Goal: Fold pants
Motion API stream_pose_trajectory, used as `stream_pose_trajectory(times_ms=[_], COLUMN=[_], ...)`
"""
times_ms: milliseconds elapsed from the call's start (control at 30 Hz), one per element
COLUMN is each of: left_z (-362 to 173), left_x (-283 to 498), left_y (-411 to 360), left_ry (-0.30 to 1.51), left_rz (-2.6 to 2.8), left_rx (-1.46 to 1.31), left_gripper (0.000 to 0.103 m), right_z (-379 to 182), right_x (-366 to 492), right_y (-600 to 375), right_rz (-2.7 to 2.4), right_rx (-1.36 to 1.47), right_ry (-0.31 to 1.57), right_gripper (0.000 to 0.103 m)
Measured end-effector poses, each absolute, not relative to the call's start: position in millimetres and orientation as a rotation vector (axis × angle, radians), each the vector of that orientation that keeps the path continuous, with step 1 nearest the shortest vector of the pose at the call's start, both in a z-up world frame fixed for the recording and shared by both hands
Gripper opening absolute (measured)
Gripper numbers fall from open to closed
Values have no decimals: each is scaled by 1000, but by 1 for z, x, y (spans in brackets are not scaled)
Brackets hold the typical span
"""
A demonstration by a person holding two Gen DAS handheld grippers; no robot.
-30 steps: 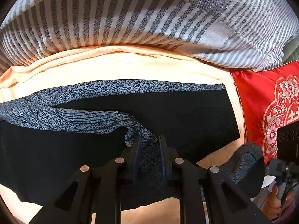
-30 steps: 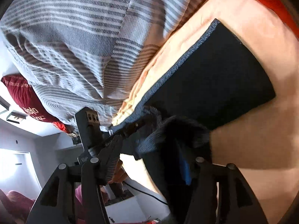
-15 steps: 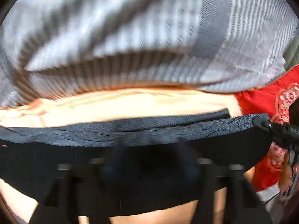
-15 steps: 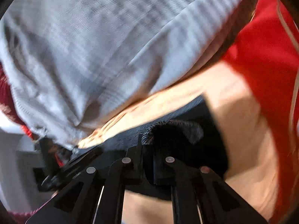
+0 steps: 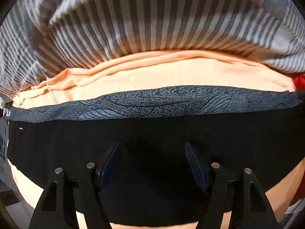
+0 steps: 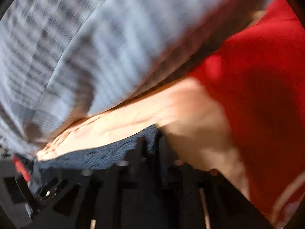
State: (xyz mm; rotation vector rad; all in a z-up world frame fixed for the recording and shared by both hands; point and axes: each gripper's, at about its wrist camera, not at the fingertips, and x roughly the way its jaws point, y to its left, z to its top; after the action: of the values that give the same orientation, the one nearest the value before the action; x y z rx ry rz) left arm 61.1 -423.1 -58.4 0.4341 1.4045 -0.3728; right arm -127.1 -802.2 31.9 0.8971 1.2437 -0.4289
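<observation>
The black pants (image 5: 152,133) lie folded flat across the peach sheet (image 5: 171,74), with a grey-blue patterned side stripe (image 5: 152,105) along the far edge. My left gripper (image 5: 152,152) is open and empty just above the black cloth, fingers wide apart. In the blurred right wrist view, my right gripper (image 6: 150,145) has its fingers close together on the grey-blue edge of the pants (image 6: 106,152) at their right end.
A grey-and-white striped duvet (image 5: 143,19) is bunched behind the pants, also in the right wrist view (image 6: 95,47). A red cushion (image 6: 257,95) lies to the right. The left gripper's body shows at lower left (image 6: 38,190).
The lifted pant leg has been carried over and laid flat on the other. My left gripper has opened and let the cloth go. The right gripper swung right, still on the edge.
</observation>
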Motion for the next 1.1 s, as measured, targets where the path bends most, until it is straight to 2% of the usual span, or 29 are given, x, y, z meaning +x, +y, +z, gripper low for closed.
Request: stream_pose_trajectory(times_ms=[33, 133, 200, 433, 500, 533, 667, 900, 967, 1067, 1100], left_z=[-62, -70, -73, -80, -81, -82, -78, -40, -45, -70, -73], left_x=[64, 71, 75, 94, 92, 94, 111, 91, 76, 70, 70], left_y=[-423, -426, -431, -441, -442, -440, -435, -429, -433, -446, -447], left_ry=[1402, 1393, 1374, 1339, 1308, 1297, 1341, 1297, 1304, 1343, 1339], left_rz=[-370, -363, -355, -331, -319, -313, -318, -394, -414, -396, -387], left_rx=[428, 410, 401, 386, 415, 421, 367, 372, 399, 409, 388], left_gripper=[69, 69, 72, 72, 84, 86, 86, 86, 86, 86, 89], right_z=[43, 74, 81, 40, 25, 19, 17, 57, 61, 35, 31], right_x=[-132, -138, -132, -74, -55, -56, -31, -94, -118, -156, -169], right_y=[-804, -788, -764, -678, -661, -659, -673, -705, -715, -734, -739], right_rz=[-474, -412, -322, -91, -68, -75, -112, -261, -317, -375, -354], right_rx=[871, 786, 729, 636, 613, 587, 574, 590, 574, 658, 706], right_ry=[1224, 1149, 1166, 1289, 1324, 1322, 1293, 1230, 1229, 1309, 1266], right_gripper=[43, 43, 43, 40, 40, 40, 39, 41, 41, 40, 39])
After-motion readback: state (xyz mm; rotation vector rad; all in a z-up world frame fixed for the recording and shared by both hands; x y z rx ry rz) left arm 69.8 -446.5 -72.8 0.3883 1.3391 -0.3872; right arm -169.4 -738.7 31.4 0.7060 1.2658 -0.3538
